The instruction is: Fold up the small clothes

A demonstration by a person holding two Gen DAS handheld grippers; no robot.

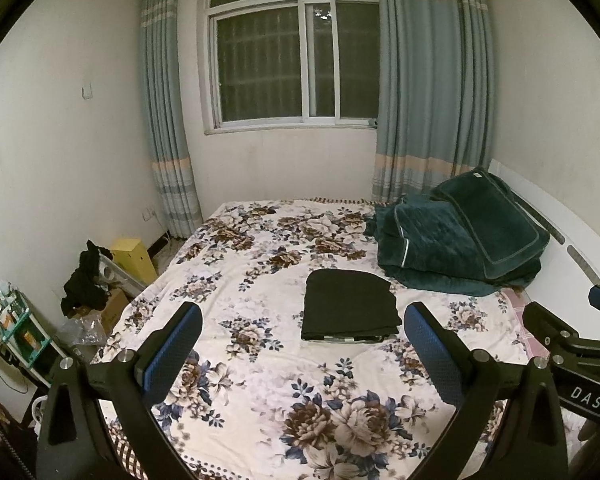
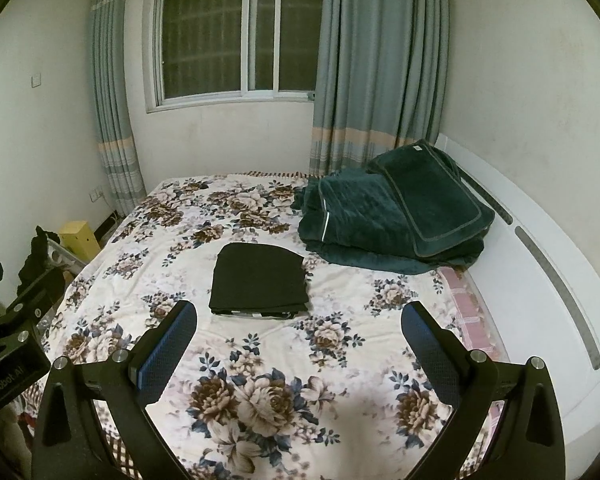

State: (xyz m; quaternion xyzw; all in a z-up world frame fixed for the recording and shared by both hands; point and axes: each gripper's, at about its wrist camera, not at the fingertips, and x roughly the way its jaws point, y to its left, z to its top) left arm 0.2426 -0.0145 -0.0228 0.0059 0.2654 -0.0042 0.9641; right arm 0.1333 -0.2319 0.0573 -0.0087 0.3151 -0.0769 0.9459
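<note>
A dark folded garment (image 1: 350, 306) lies flat on the floral bedspread (image 1: 260, 380) near the middle of the bed; it also shows in the right wrist view (image 2: 260, 280). My left gripper (image 1: 304, 332) is open and empty, held above the bed in front of the garment, apart from it. My right gripper (image 2: 300, 328) is open and empty too, likewise short of the garment. The right gripper's body (image 1: 572, 344) shows at the right edge of the left wrist view, and the left gripper's body (image 2: 12, 320) at the left edge of the right wrist view.
A folded dark green blanket (image 1: 460, 232) is piled at the bed's far right by the white headboard (image 2: 540, 260). A yellow box (image 1: 134, 258), dark clothes (image 1: 84, 280) and a small shelf (image 1: 16, 328) stand on the floor at left. Window and curtains behind.
</note>
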